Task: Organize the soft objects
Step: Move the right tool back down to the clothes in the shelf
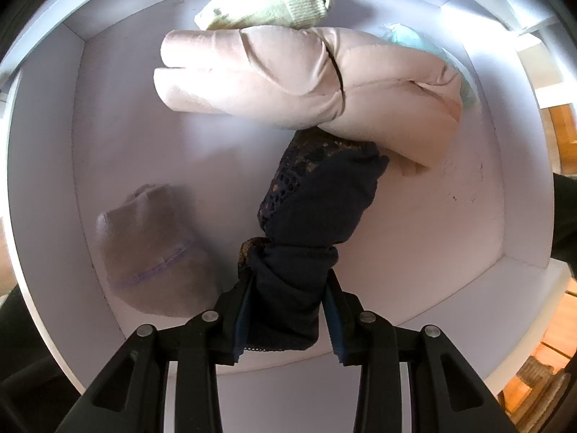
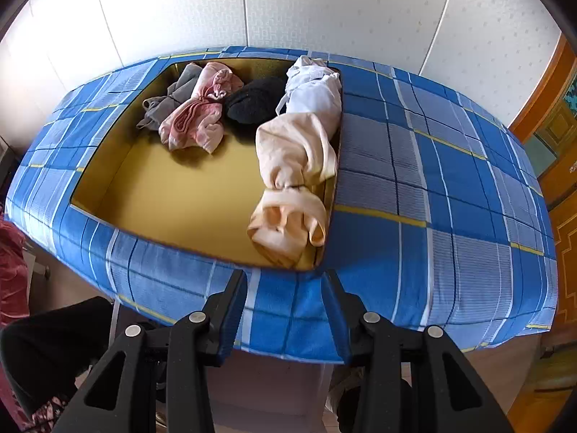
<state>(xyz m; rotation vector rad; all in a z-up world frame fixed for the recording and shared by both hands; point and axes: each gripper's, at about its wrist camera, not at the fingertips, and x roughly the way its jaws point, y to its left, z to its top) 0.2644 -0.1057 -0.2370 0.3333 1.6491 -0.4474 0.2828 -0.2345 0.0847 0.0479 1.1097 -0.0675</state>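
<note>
In the left wrist view my left gripper (image 1: 288, 281) points down into a white box (image 1: 43, 180) and is shut on a dark navy garment with lace trim (image 1: 321, 202), whose far end touches the box floor. Beyond it lie a rolled pink padded garment (image 1: 288, 79), a cream knit piece (image 1: 267, 3) and a grey-brown piece (image 1: 151, 245). In the right wrist view my right gripper (image 2: 285, 278) hangs open and empty before a yellow tray (image 2: 173, 195). The tray holds a cream roll (image 2: 295, 166), a white garment (image 2: 313, 90), and black (image 2: 252, 103), pink (image 2: 202, 115) and grey (image 2: 173, 97) pieces.
The yellow tray sits sunk in a blue plaid cloth (image 2: 450, 198) covering a table. A pale teal item (image 1: 414, 38) peeks from behind the pink roll. A dark sleeve (image 2: 47, 342) and red fabric (image 2: 10, 270) show at the lower left, a wooden door (image 2: 555, 126) at the right.
</note>
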